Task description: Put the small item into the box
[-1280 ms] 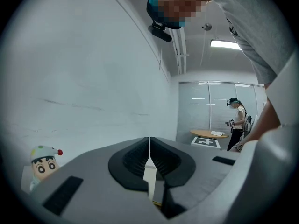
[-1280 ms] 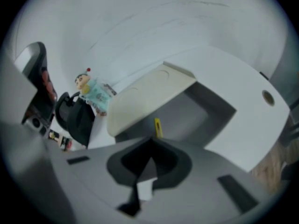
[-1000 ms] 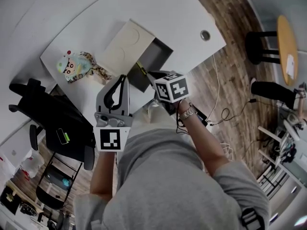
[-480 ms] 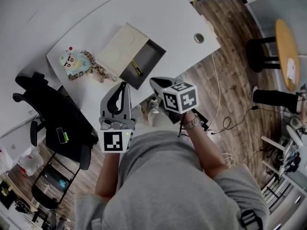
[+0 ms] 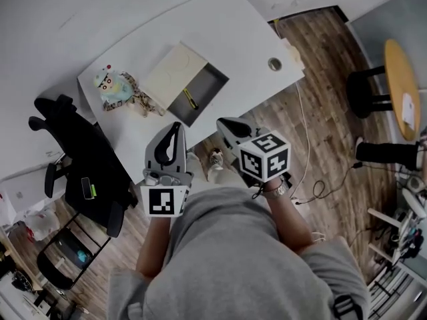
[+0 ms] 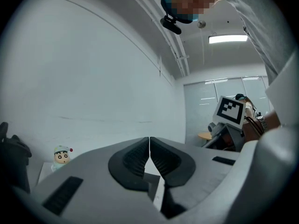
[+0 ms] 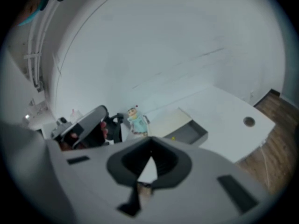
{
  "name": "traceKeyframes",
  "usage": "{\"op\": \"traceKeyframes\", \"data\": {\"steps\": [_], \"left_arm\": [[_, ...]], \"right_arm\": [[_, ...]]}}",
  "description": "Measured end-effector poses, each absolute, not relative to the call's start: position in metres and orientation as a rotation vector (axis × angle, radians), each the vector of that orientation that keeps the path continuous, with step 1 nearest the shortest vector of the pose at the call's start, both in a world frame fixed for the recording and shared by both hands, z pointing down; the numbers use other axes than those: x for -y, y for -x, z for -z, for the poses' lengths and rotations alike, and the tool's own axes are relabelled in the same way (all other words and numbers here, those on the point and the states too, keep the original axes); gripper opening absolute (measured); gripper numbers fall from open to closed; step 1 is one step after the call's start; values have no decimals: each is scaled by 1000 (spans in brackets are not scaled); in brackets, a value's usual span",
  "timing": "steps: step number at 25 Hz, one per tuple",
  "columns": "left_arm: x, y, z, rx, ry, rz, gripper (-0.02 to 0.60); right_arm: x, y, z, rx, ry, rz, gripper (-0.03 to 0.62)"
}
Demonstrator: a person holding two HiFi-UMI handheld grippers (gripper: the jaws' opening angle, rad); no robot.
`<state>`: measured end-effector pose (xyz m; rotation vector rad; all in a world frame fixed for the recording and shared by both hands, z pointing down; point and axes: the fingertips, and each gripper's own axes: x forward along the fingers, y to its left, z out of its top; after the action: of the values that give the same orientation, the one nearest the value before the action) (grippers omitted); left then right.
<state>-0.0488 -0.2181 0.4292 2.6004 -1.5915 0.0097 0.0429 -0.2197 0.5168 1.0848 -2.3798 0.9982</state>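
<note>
- Head view: a white counter (image 5: 233, 32) fills the upper middle of the frame. On it an open box (image 5: 208, 84) lies with its cream lid folded back to the upper left. The small item (image 5: 190, 99), yellow and black, lies inside the box at the lower left end of its grey tray. A toy figure (image 5: 110, 85) lies on the counter left of the box. The left claw (image 5: 175, 125) and the right claw (image 5: 223, 122) are held below the counter's near edge, well apart from the box. A black chair (image 5: 70, 152) stands at the left.
- Left gripper view: the left claw (image 6: 149, 139) is closed, its ribbed pads touching at the tips, with nothing between them. The toy figure (image 6: 61, 156) shows at lower left, and the right claw's marker cube (image 6: 232, 110) at right.
- Right gripper view: the right claw (image 7: 150, 152) is closed and empty, its tips meeting. Beyond it lie the box (image 7: 194, 133) and the toy figure (image 7: 137, 120) on the counter (image 7: 224, 106).
</note>
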Motion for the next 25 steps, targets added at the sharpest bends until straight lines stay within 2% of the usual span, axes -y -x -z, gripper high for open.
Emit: {"op": "traceKeyframes", "data": {"steps": [25], "left_arm": [[170, 28, -352, 1714, -2692, 93, 37]], "right_arm": [[186, -97, -368, 2713, -1264, -555, 32]]}}
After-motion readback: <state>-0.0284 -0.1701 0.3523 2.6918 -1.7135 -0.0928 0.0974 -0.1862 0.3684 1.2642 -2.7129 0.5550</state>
